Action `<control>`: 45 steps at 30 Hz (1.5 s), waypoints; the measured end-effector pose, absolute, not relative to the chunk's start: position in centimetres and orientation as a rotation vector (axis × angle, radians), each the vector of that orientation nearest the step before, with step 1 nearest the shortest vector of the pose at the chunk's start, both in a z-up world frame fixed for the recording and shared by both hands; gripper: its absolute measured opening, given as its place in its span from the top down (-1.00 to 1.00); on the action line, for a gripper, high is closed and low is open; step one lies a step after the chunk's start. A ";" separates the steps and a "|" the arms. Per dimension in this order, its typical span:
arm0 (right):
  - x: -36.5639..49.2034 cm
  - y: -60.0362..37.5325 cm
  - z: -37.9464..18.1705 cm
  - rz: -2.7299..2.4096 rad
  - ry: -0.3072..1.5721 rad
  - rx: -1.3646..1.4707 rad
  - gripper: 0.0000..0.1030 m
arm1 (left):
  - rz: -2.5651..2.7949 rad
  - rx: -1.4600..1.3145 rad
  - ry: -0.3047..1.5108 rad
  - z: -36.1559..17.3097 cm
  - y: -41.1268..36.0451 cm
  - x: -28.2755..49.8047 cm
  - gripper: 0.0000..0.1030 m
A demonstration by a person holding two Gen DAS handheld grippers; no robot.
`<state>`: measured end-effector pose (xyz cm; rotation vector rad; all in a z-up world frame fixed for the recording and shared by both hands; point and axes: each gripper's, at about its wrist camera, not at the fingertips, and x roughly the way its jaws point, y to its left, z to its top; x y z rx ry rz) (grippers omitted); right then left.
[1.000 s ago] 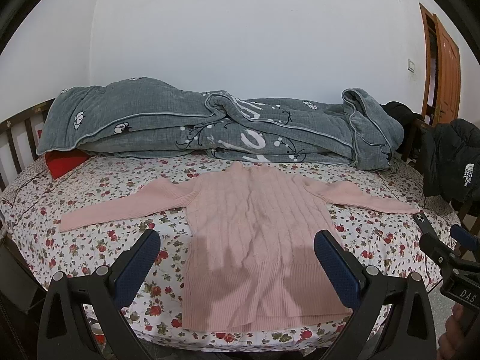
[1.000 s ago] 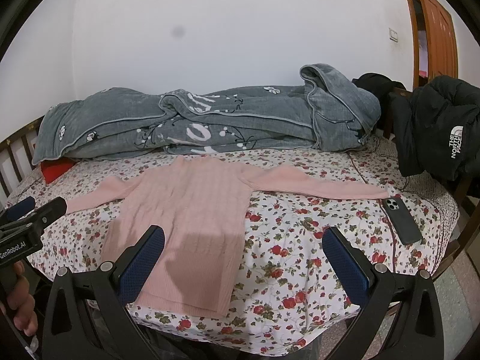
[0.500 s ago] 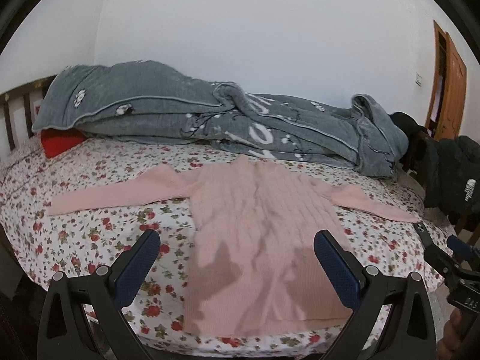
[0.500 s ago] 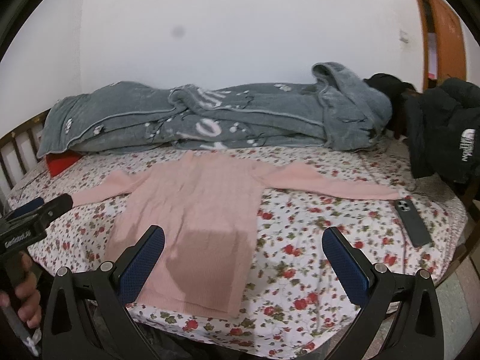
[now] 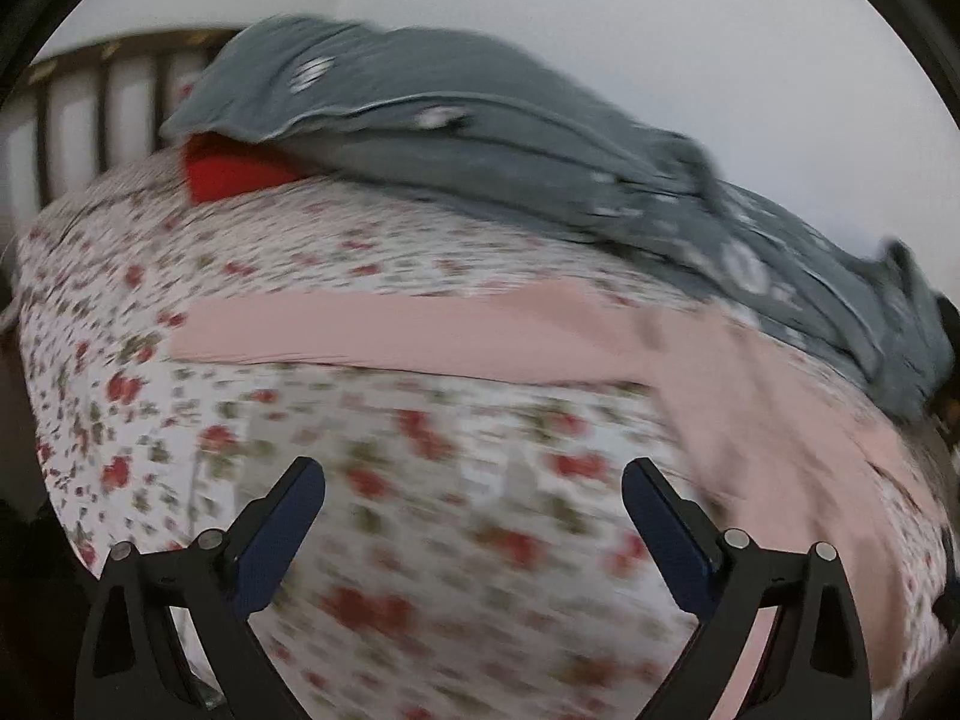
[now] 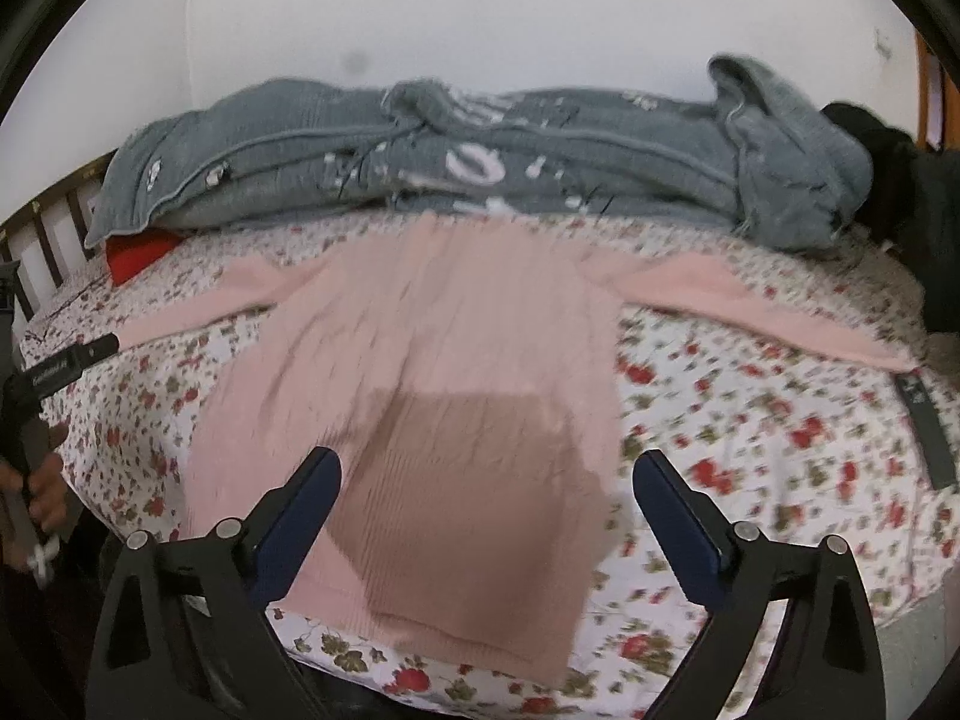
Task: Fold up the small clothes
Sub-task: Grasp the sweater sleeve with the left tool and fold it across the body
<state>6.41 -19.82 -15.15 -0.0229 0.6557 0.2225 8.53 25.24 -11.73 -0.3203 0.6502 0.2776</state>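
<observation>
Pink sweater: lies flat, face-up on floral bedsheet, sleeves spread to both sides, hem toward bed's near edge; grey blanket bunched along wall behind it, red item tucked under blanket's left end, dark phone on sheet nr right sleeve tip. Right gripper: over sweater's lower body, fingers spread wide w/ jaws just closing a little, nothing pinched, no contact seen. Left gripper: fingers spread, empty, over bare sheet just below left sleeve; view blurred.
</observation>
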 end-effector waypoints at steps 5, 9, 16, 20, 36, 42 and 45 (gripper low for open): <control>8.1 -19.1 -16.6 0.306 0.688 0.013 -0.87 | 0.335 -0.501 0.662 -14.3 33.3 9.5 -0.83; 9.2 -18.3 -16.7 0.298 0.670 0.004 -0.87 | 0.380 -0.601 0.663 -15.8 37.1 10.3 -0.64; 12.4 -17.5 -17.0 0.299 0.710 0.012 -0.87 | 0.447 -0.691 0.611 -17.4 40.5 11.9 -0.27; 13.6 -17.5 -17.0 0.293 0.717 0.007 -0.87 | 0.511 -0.732 0.609 -17.4 42.5 13.1 0.19; 16.1 -25.1 -16.1 0.273 0.677 0.103 -0.87 | 0.409 -0.312 0.484 -2.3 27.6 21.2 0.87; 15.9 -30.0 -15.3 0.223 0.634 0.110 -0.87 | 0.171 -0.165 0.507 0.9 12.6 27.5 0.87; 15.6 -32.6 -15.1 0.202 0.617 0.143 -0.87 | 0.048 -0.133 0.559 -0.2 4.5 30.8 0.87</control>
